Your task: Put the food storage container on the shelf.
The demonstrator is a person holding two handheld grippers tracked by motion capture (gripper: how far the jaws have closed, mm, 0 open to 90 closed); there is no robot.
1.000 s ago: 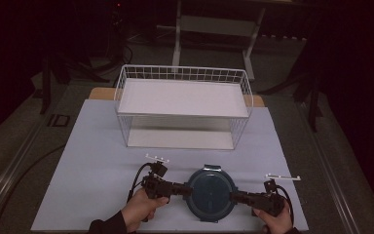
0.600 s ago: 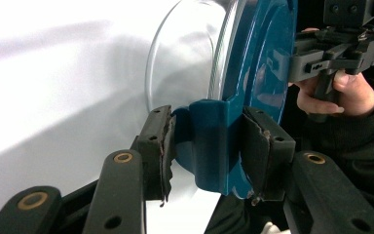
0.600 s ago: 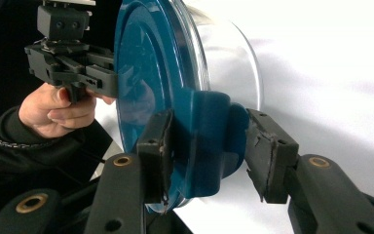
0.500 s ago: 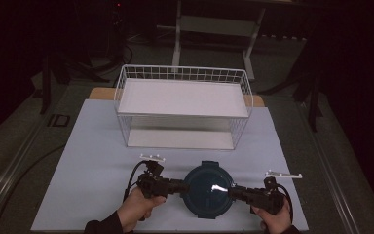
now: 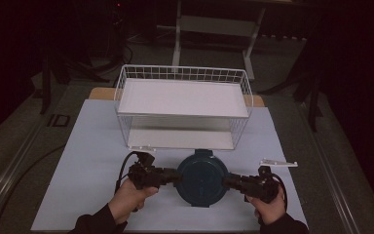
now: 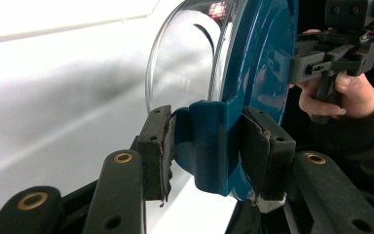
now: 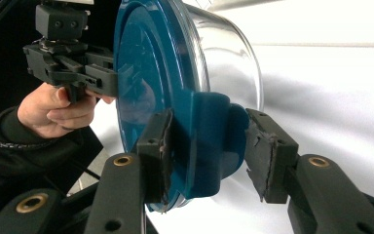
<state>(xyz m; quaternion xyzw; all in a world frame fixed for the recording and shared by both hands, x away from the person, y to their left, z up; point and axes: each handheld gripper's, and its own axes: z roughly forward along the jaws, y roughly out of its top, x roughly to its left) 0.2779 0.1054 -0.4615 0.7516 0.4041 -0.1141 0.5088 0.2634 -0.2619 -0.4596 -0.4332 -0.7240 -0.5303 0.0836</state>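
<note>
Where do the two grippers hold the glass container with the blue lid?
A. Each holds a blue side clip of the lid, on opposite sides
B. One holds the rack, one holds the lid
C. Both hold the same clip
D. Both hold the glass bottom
A: the left gripper closes on one blue clip of the lid, and the right gripper takes the clip on the opposite side.
</note>
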